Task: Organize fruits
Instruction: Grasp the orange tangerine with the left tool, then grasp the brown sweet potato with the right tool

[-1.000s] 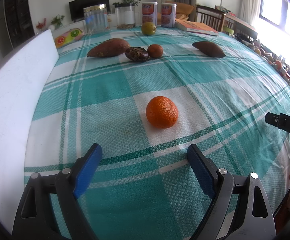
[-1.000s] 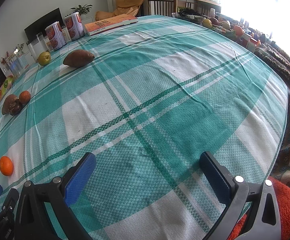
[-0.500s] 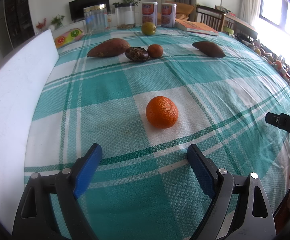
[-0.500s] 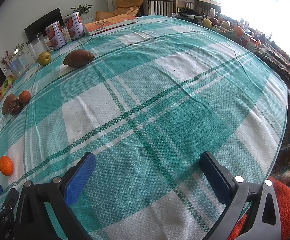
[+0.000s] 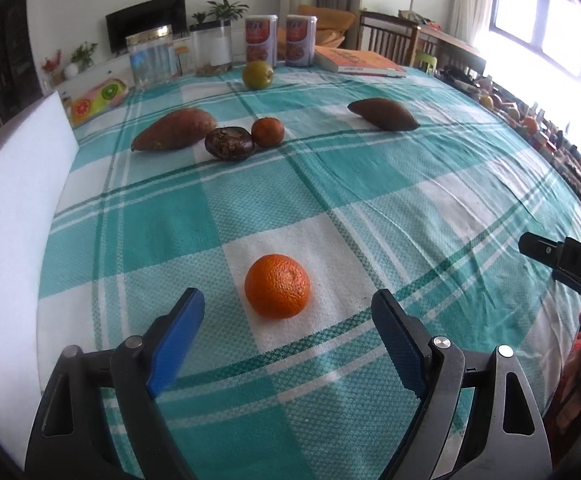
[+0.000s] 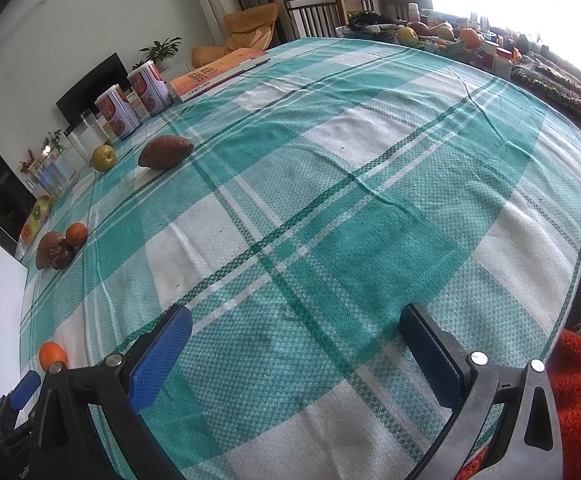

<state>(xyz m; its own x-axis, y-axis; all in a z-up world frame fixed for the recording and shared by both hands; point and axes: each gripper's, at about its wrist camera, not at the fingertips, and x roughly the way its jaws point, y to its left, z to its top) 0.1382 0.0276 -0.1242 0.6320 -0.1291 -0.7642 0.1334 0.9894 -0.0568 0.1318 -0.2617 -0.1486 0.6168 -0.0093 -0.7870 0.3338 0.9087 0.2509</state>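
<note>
Left hand-held gripper (image 5: 286, 320) fills the bottom of the left wrist view, its blue-padded jaws spread apart and grasping nothing; they have just been narrowing a little, with nothing pressed between them. The orange (image 5: 277, 286) lies at lower centre of the frame, just past the fingertips and a touch left of the midline between them, clear of both pads. It is nearly round, so no long axis dictates the approach; its pebbled rind looks firm and likely to grip well. It rests on a white square of the teal-and-white checked tablecloth (image 5: 390, 200), a coarse woven fabric covering the counter. Toward the upper left of the frame a sweet potato (image 5: 174, 129), a dark wrinkled fruit (image 5: 229, 143) and a small orange fruit (image 5: 267, 132) sit close together; a second sweet potato (image 5: 382, 114) lies apart at upper right.

In the right wrist view, the right hand-held gripper (image 6: 296, 334) is likewise released, its jaws wide over bare cloth. The orange (image 6: 52, 355) shows small at the lower left edge, well apart from it, so the left hand is plainly the nearer for picking it up.
</note>
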